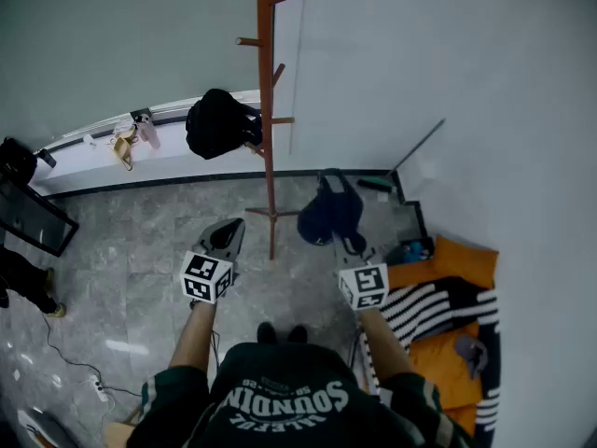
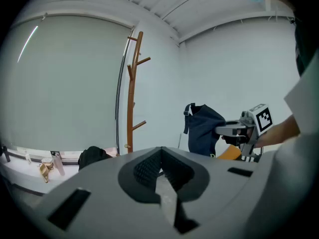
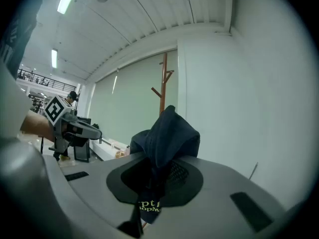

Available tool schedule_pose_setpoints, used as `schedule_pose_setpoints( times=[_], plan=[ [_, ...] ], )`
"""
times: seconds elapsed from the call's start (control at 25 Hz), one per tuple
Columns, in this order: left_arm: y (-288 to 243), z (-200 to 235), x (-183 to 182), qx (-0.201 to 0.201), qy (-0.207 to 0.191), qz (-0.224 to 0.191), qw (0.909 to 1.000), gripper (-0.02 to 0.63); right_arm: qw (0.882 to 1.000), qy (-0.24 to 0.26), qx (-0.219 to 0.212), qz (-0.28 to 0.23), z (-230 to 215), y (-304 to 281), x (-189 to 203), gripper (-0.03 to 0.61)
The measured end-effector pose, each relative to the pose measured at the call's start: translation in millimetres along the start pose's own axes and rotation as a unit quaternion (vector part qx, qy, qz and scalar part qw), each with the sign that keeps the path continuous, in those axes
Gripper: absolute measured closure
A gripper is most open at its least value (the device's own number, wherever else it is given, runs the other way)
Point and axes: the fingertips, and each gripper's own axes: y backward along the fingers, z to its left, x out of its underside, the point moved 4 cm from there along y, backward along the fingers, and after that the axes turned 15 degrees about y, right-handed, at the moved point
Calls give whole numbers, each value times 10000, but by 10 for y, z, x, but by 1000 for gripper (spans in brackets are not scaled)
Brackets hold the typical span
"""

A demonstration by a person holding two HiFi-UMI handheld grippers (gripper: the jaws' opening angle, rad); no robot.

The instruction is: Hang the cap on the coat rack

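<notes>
Now crumpled navy cap (image 1: 328, 215) pinched in right gripper (image 1: 341, 242); left gripper (image 1: 232, 226) closed, empty; coat rack (image 1: 269, 157) ahead, dark bundle (image 1: 216, 124) beside

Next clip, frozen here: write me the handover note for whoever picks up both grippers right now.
Left gripper: fingers together, nothing between them.
Right gripper: shut on the dark navy fabric cap, which stands crumpled above its fingers.
Brown wooden coat rack: upright by the wall ahead, upper pegs bare. In the head view the cap is right of its pole, apart from it and on no peg.
Done: the cap is gripped and off the floor.
Left: raise the cap to a bare peg, hook it on, open the right fingers.
</notes>
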Motion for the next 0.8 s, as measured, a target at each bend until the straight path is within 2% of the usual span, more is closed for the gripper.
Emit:
schedule_pose_setpoints(
  times=[0.16, 0.8],
  plan=[
    [-3, 14, -10, 44, 2, 7, 10000, 614, 9995, -235, 64, -190, 19, 4, -62, 545],
    [-52, 119, 0, 257, 78, 33, 9996, 614, 9996, -189, 172, -77, 114, -94, -135, 545]
  ],
)
